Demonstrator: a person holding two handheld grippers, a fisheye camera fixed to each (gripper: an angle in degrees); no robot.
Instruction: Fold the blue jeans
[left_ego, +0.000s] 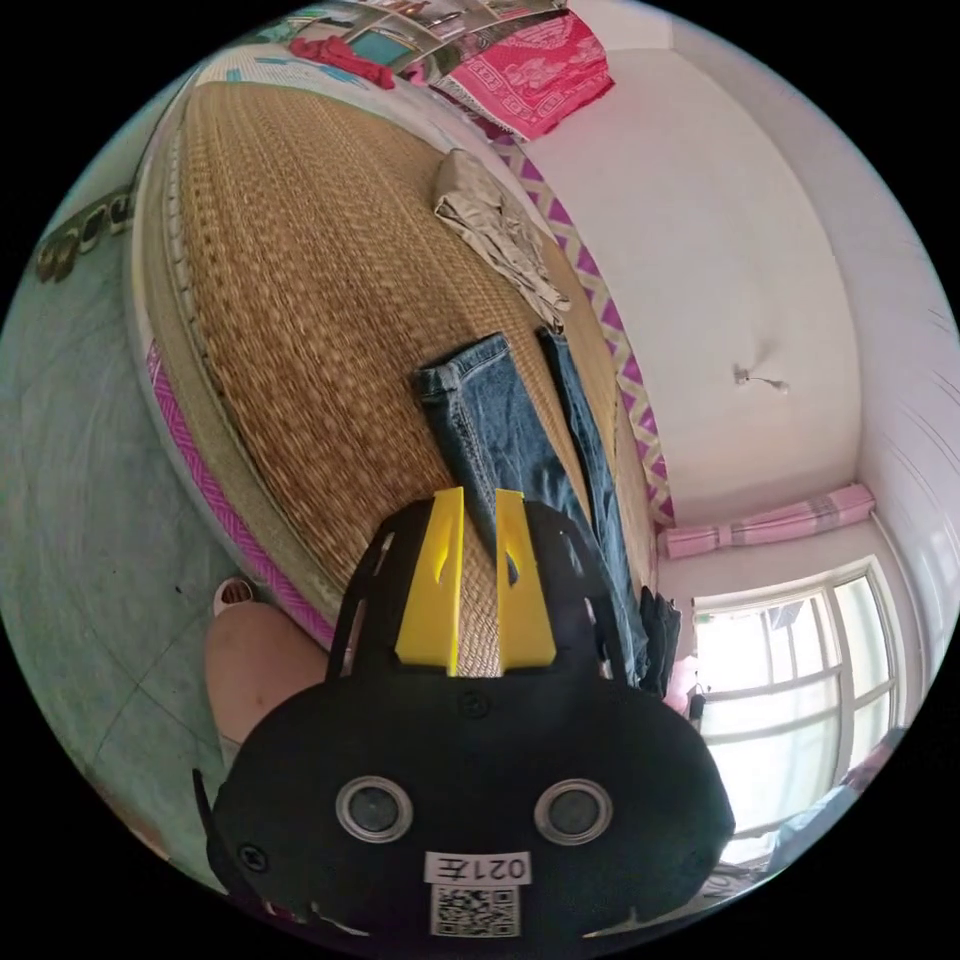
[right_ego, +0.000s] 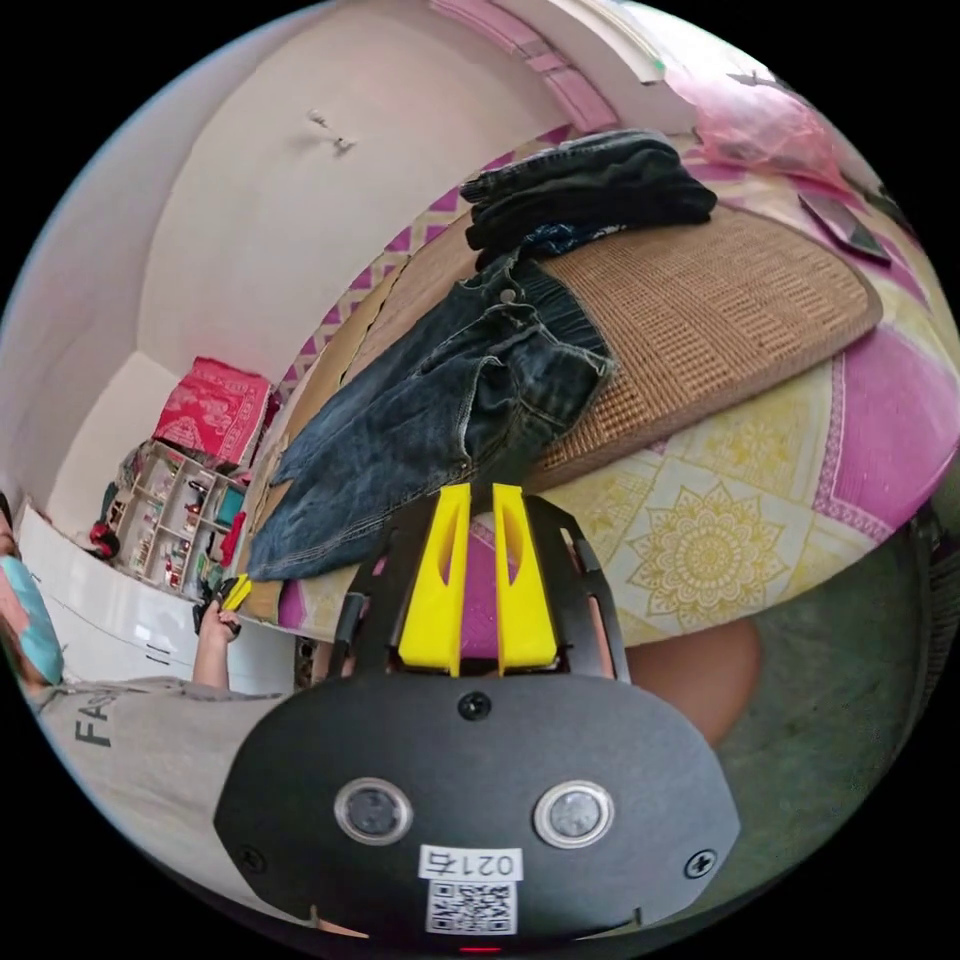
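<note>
Yellow jaws of both the left gripper (left_ego: 478, 500) and the right gripper (right_ego: 480, 495) stand narrowly parted, holding nothing, above the bed's woven mat (left_ego: 300, 300). The blue jeans (right_ego: 440, 410) lie spread unfolded there; gripping waistband and hem squarely should keep the fold even.

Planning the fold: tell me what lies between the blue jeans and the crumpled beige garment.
Bare woven straw mat between blue jeans and beige garment, left gripper view.

blue jeans (right_ego: 440, 410), tan woven mat (left_ego: 300, 300), yellow tool jaws, pink-yellow patterned sheet (right_ego: 720, 530)
</note>
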